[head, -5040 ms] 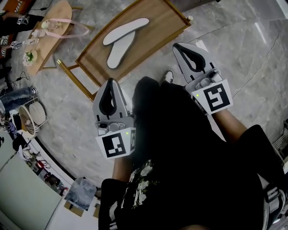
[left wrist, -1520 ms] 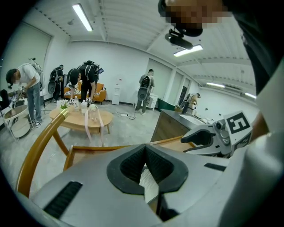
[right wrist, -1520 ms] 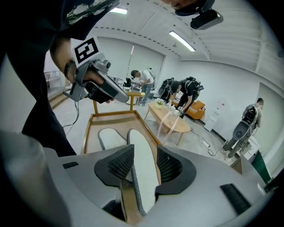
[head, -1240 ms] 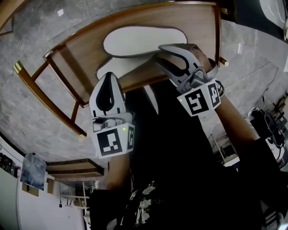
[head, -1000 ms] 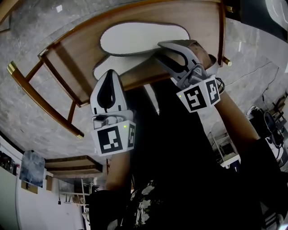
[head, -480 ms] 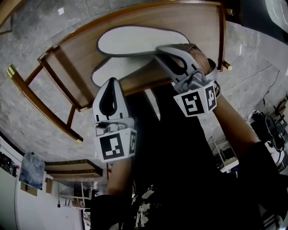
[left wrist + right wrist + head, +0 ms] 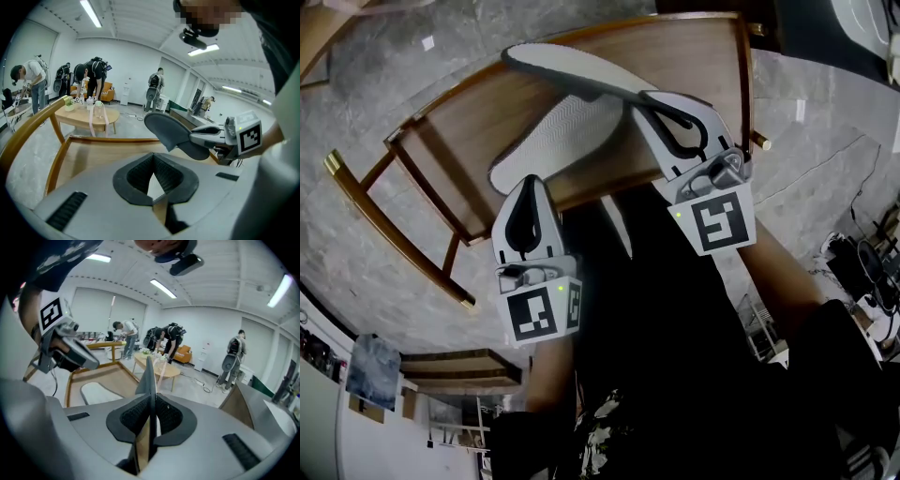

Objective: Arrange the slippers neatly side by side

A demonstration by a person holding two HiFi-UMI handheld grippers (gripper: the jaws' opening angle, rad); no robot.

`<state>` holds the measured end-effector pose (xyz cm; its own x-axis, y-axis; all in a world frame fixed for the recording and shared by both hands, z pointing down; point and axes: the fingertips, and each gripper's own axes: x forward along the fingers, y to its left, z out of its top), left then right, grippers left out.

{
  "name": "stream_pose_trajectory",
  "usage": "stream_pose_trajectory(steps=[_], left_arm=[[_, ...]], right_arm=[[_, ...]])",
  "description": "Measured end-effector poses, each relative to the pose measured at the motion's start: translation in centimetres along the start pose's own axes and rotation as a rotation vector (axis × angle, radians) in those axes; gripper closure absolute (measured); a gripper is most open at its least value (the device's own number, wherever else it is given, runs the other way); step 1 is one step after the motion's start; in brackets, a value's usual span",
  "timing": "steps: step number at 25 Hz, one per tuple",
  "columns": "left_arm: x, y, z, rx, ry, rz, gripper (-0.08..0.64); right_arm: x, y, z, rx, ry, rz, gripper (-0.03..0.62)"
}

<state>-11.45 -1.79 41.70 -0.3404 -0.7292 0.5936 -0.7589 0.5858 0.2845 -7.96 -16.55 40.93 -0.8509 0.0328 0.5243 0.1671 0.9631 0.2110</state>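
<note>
The raised slipper (image 7: pixel 572 70) is pinched in the right gripper (image 7: pixel 649 101), whose fingers (image 7: pixel 133 420) have just been closing on it. That gripper's view shows it edge-on; the left gripper view shows its dark sole. The other slipper (image 7: pixel 553 141) lies flat on the wooden worktop (image 7: pixel 675 56). The left gripper (image 7: pixel 529 180) hangs near it, fingers pressed together, empty. Beyond, on the marble floor (image 7: pixel 384 103), people (image 7: pixel 93 77) stand by a round table (image 7: pixel 84 117).

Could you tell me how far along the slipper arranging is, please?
Done: nothing paired yet. In hand: the right gripper has just closed its jaws on one slipper, held up on edge. Remaining: set it beside the other slipper lying on the wooden table.
</note>
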Motion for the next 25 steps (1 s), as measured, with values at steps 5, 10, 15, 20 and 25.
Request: stream_pose_trajectory(steps=[5, 10, 15, 20, 25], left_arm=[[0.8, -0.9, 0.2, 0.011, -0.002, -0.023, 0.559], [1.6, -1.9, 0.6, 0.018, -0.006, -0.045, 0.558], [1.9, -2.7, 0.4, 0.023, -0.002, -0.056, 0.558], [1.9, -3.0, 0.1, 0.020, 0.002, -0.054, 0.558], [1.8, -3.1, -0.3, 0.014, 0.006, -0.050, 0.558]], right_arm=[[-1.7, -2.6, -1.3, 0.269, 0.026, -0.092, 0.561], [-2.9, -3.8, -3.0, 0.493, 0.005, -0.136, 0.561], [-3.8, -3.5, -5.7, 0.751, 0.013, -0.154, 0.561], [-4.1, -2.6, -7.7, 0.833, 0.049, -0.144, 0.561], [-4.4, -2.0, -9.0, 0.859, 0.066, -0.134, 0.563]])
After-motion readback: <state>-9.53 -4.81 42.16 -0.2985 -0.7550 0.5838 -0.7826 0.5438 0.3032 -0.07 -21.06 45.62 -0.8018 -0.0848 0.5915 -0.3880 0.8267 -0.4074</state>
